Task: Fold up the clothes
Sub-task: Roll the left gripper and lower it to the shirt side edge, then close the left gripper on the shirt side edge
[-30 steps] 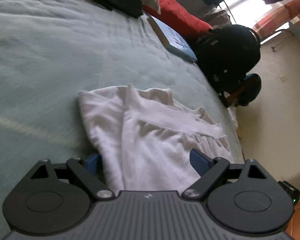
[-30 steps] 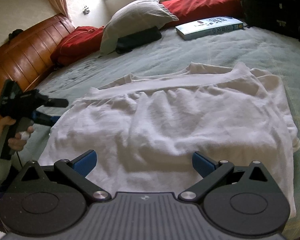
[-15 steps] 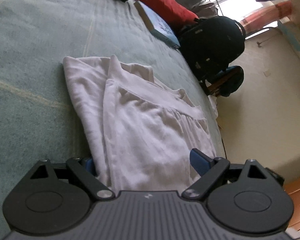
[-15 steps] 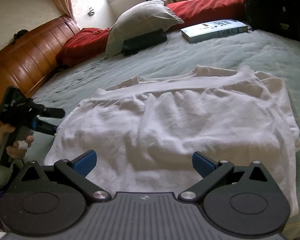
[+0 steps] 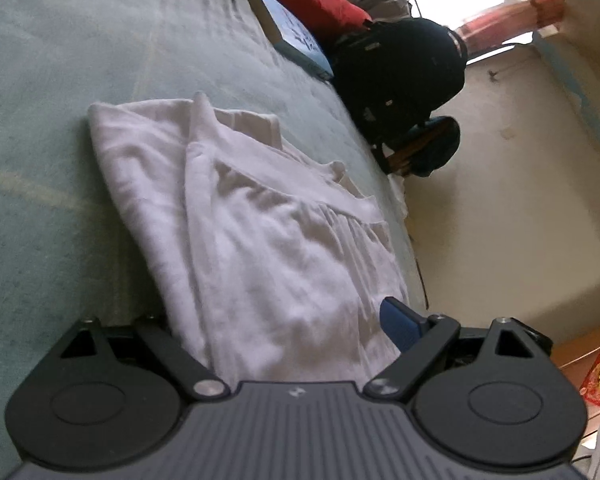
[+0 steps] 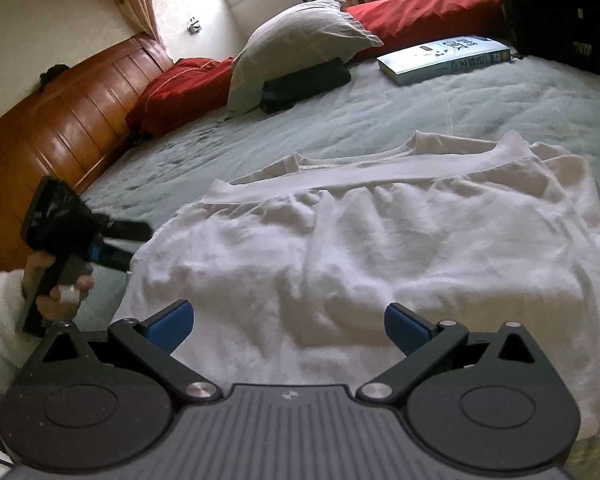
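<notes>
White garment (image 6: 380,248) lies partly folded on the green bed (image 6: 380,108), its waistband toward 12 o'clock in the right wrist view. Right gripper (image 6: 288,324) hovers at the garment's near edge, jaws wide apart, holding nothing. Left gripper (image 6: 120,244), at 9 o'clock, sits at the garment's side edge, jaws apart around the cloth. Book (image 6: 444,58) lies at 1 o'clock, well apart.

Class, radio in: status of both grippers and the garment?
Left gripper open at white knit garment's edge. Right gripper open, over hem. Garment half-folded on green bedspread. Nothing obstructing.
</notes>
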`<state>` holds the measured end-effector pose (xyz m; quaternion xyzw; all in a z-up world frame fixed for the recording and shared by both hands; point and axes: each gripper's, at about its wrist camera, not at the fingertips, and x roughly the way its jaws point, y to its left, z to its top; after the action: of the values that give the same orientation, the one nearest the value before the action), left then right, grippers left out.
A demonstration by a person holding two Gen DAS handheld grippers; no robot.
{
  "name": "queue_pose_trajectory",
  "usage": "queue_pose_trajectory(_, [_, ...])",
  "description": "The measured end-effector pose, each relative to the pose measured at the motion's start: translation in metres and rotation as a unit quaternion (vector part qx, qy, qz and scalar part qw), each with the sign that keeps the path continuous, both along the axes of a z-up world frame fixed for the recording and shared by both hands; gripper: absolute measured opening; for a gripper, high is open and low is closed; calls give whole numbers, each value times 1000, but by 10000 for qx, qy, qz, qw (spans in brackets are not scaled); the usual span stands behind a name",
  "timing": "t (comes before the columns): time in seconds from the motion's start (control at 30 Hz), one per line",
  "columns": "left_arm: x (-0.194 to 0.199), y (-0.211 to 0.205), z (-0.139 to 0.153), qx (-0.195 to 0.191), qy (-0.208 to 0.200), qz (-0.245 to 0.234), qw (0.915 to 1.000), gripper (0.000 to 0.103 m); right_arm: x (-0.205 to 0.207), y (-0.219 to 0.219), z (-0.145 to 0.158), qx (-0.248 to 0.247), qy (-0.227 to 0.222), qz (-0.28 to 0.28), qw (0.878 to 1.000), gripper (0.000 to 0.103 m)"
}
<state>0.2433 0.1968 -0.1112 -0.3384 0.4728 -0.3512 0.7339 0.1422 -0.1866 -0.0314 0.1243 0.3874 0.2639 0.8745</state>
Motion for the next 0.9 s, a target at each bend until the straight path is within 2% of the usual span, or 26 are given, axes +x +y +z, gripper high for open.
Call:
queue_pose_trajectory(0.07, [9,0,-4,21,123,23,9999,83,0,-2,0,14,7,-34,10000,103])
queue_pose_trajectory(0.13, [18,-1,-7,144,193,79,9997,68,0,-4,-1,27,15,-68,10000,103])
queue_pose_trajectory(0.2, [24,-1,-10,345,290,170,9988,34,0,-5,-1,40,23,-102,9999,103])
queue_pose_trajectory(0.23, [23,-4,-7,451,251,182,9985,28,-1,-6,-1,44,16,-112,9999,103])
queue_pose_trajectory(0.4, [17,-14,7,976,59,238,9949,24,1,-9,0,145,16,-107,9998,103])
queue_pose_trajectory(0.5, [14,-21,15,1290,-56,271,9913,18,7,-6,1,232,122,-12,9997,103])
queue_pose_trajectory(0.6, [11,-27,23,1603,-171,305,9865,16,15,-2,6,280,138,109,9995,103])
queue_pose_trajectory(0.73, [6,-28,38,1588,-336,381,9860,16,29,8,15,303,100,198,9993,103])
queue_pose_trajectory(0.9, [3,-30,51,1491,-486,434,9867,15,54,24,17,662,368,259,9968,103])
